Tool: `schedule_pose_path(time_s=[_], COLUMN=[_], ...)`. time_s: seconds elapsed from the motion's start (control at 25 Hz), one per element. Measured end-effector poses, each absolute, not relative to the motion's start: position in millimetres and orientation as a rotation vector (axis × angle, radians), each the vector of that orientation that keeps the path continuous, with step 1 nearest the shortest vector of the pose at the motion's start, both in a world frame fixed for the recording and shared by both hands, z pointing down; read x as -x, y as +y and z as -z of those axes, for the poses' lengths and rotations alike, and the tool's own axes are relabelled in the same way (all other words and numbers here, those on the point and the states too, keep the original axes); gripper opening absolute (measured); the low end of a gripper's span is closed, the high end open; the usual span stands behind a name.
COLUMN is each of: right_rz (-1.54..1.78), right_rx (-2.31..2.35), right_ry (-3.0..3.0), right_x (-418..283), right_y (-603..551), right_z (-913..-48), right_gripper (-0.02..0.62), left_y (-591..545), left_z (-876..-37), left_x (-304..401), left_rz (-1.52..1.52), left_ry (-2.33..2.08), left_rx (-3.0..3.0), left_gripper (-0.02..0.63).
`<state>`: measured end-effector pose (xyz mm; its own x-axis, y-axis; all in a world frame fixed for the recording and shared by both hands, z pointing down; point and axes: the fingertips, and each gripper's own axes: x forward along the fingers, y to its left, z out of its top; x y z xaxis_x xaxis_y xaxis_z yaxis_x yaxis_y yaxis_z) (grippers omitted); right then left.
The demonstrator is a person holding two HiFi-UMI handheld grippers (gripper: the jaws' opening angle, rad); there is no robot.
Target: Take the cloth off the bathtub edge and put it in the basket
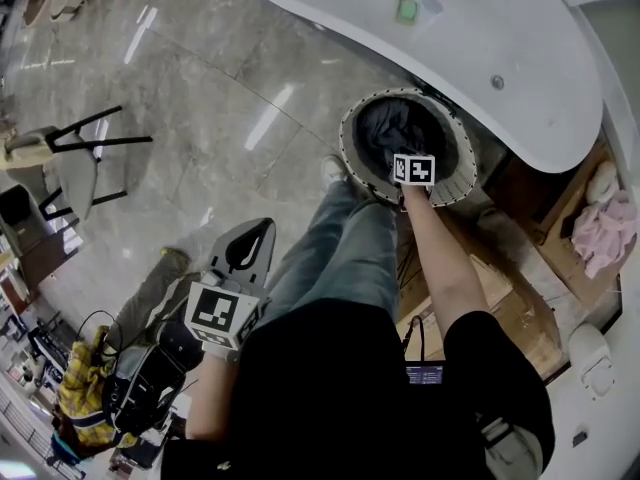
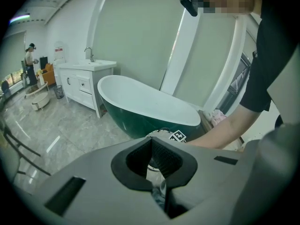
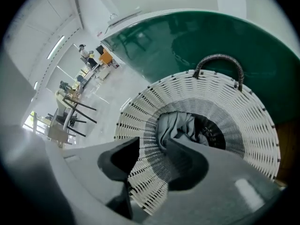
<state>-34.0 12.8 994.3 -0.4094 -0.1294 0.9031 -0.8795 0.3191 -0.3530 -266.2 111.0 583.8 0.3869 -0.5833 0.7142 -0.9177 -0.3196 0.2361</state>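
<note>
Where it lies bunched in the bottom of the basket (image 3: 220, 97), the cloth (image 3: 176, 125) is grey-blue, crumpled, folds uppermost.

Item 1, cloth: inside the basket, below the rim. It is off the bathtub (image 1: 480, 38) edge.

Item 2, basket: round, white open weave, dark interior, 1 dark handle (image 3: 220, 57) at the far rim. It stands on the floor (image 1: 200, 98) just beside the bathtub's dark green outer wall.

Item 3, right gripper (image 3: 153, 144): held over the near rim of the basket, pointing down into it. Jaws spread, with only basket weave showing in the gap. The cloth sits just past the tip of 1 jaw; whether they touch cannot be told. In the head view its marker cube (image 1: 413, 169) sits over the basket's near rim.

Item 4, left gripper (image 2: 151, 142): held low at the person's left side, well apart from the basket. Jaws pressed together at the tips, nothing pinched.

Item 5, bathtub: freestanding, white inside, green outside.

Item 6, surroundings: grey marble-pattern floor; a pink cloth (image 1: 605, 228) on a wooden surface at the right of the tub; a white vanity (image 2: 84, 76) with a tap beyond the tub; a chair (image 1: 70, 153) with black legs, well apart at the left; a distant person (image 2: 30, 60) standing at the far left.
</note>
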Motion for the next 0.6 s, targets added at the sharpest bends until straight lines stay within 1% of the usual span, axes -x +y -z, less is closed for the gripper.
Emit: schedule_pose_path(time_s=[0.08,0.24,0.32,0.36,0.4,0.48,0.6], right_rz=[-1.130,-1.069,-1.036,-1.024,-1.016,-1.006,-0.969], right_rx=[-0.901,-0.874,-0.846,-0.832,-0.815,-0.769,-0.705], right_ry=[-1.804,-1.911,-1.967,-1.992,-2.018,-2.069,-2.127], right_x=[29.8,29.5,30.2,30.5,30.3,33.2,56.5], right_y=[11.3,1.9,-1.3,-1.8,-2.2,-6.2,-22.3], right_z=[-983.7,-946.1,-922.6,-909.9,-896.4,-867.9,-820.7], right_gripper=[0.168,0.101,0.056,0.019,-0.003,-0.003,-0.003], left_y=[112.6,113.1,113.4,112.8,112.1,109.0,95.9], left_z=[-579.8,-564.3,-554.7,-548.6,-542.2,-529.4,-510.2], left_x=[260.2,244.2,233.7,229.3,224.5,216.9,228.8], left_rz=[-0.674,-0.660,-0.663,-0.656,-0.643,-0.623,-0.606], left_ry=[-1.309,-1.363,-1.382,-1.394,-1.408,-1.431,-1.467], left_rx=[-2.007,-2.010,-2.028,-2.029,-2.027,-2.035,-2.044], left_gripper=[0.014,0.014,0.014,0.014,0.014,0.014,0.014])
